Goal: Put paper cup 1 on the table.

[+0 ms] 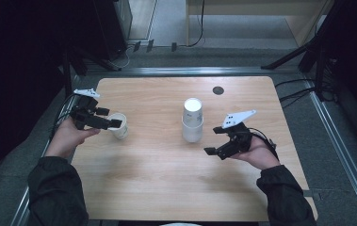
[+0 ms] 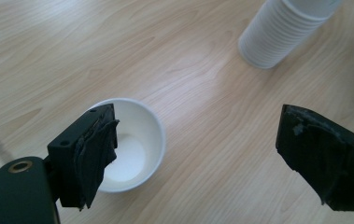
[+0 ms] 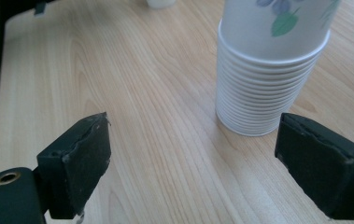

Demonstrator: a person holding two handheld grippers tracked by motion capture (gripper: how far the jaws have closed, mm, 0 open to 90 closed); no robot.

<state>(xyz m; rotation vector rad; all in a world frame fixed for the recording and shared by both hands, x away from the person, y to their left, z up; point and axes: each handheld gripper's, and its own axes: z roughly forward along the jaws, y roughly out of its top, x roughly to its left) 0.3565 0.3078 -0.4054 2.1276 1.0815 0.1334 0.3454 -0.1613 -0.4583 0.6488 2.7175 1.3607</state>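
Left tongs hang spread just over the single paper cup, which stands upright, mouth up, at the left of the table; nothing is pinched. Right tongs are spread wide and empty, near the upside-down stack of cups at the table's middle. Judged step: parting one cup from the stack and setting it aside. To do it well, pinch only the top cup's wall, lightly, and lift straight so the rest stay put.
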